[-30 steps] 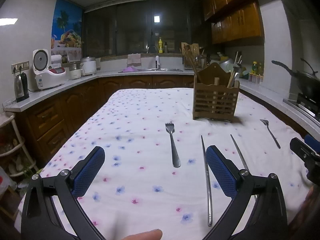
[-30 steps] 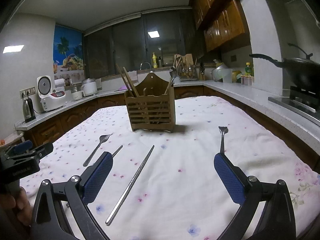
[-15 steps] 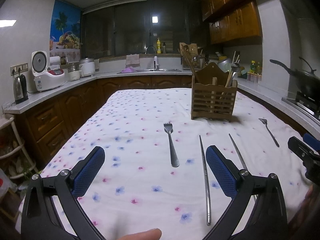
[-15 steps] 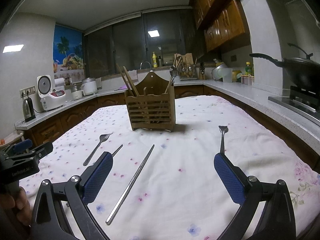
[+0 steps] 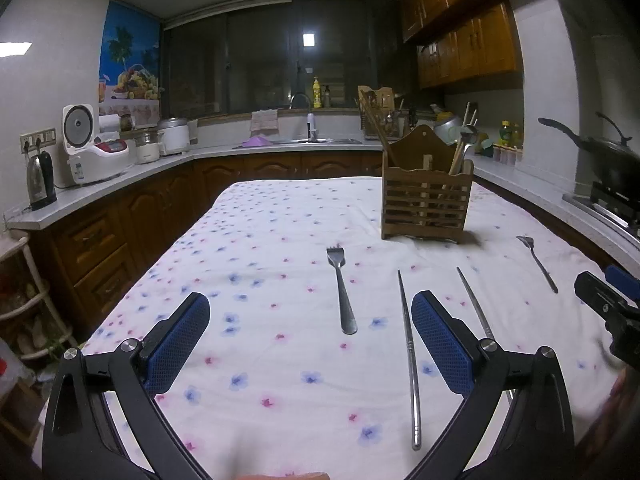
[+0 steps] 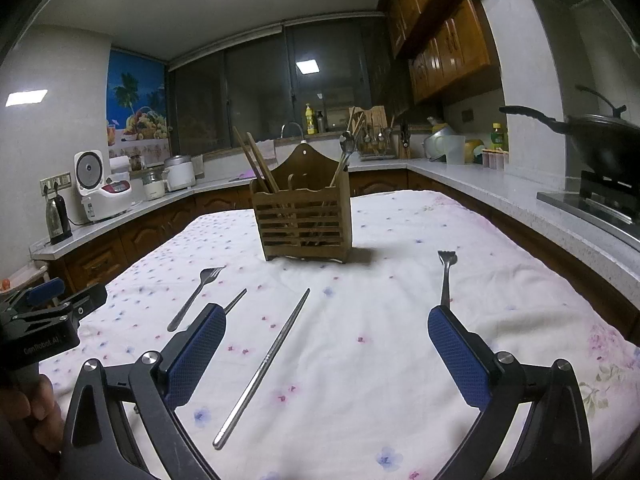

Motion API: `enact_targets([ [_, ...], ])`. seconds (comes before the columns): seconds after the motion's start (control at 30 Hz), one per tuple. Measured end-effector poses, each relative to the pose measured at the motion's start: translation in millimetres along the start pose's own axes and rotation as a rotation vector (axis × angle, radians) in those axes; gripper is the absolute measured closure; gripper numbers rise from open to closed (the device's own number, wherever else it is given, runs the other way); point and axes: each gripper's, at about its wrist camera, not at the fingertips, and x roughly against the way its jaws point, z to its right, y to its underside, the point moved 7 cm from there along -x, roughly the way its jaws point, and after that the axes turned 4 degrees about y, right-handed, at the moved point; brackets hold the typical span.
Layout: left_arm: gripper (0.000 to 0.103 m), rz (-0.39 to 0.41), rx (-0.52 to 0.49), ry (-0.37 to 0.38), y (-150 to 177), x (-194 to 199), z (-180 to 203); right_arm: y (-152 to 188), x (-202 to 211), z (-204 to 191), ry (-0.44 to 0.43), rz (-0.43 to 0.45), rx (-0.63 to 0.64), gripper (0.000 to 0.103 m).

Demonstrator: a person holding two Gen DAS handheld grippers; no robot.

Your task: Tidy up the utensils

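The left gripper (image 5: 306,320) hangs above the near edge of the desk (image 5: 260,240), its blue fingers (image 5: 178,338) spread wide and empty, with bare flowered cloth between and ahead of them. The right gripper (image 6: 326,340) is likewise wide and holds nothing, poised over the near right part of the desk. A wooden utensil holder (image 6: 305,220) stands upright toward the far side, with wooden chopsticks (image 6: 256,164) leaning out on its left and a spoon (image 6: 347,146) on its right. On the cloth in front of it lie four loose pieces, none touching another: a fork (image 5: 340,288) left of centre, tines toward the holder; a long metal chopstick (image 5: 408,356) just beside the left gripper's right finger; a second metal chopstick (image 6: 236,302) partly hidden behind gripper fingers in both views; and a second fork (image 6: 445,276) further right, its handle end running behind the right gripper's right finger. The left half of the desk is open up to its edge, and a clear strip separates the holder from the utensils. Kitchen counters (image 6: 500,188) run close along the desk's right side.
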Motion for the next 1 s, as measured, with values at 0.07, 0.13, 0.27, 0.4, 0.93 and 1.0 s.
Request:
enact_targets([
  [0.07, 0.000, 0.000, -0.002, 0.000, 0.0, -0.4, 0.7, -0.1, -0.3, 0.2, 0.000, 0.001, 0.002, 0.001],
  [0.13, 0.000, -0.002, -0.004, 0.003, 0.2, -0.1, 1.4, -0.2, -0.3, 0.4, -0.002, 0.002, 0.003, 0.001],
  [0.27, 0.000, -0.002, -0.004, 0.005, 0.5, 0.3, 1.7, 0.7, -0.5, -1.4, -0.005, 0.001, 0.007, 0.001],
  [0.4, 0.000, 0.002, -0.002, 0.000, 0.0, 1.1, 1.5, 0.9, -0.4, -2.4, -0.005, 0.002, 0.006, 0.001],
  [0.93, 0.000, 0.004, -0.002, 0.001, 1.8, 0.0, 0.1, 0.3, -0.1, -7.9, -0.016, 0.002, 0.008, 0.001],
  [1.0, 0.000, 0.005, -0.002, 0.003, 1.8, 0.1, 0.2, -0.3, -0.3, -8.2, -0.016, 0.003, 0.008, 0.001],
])
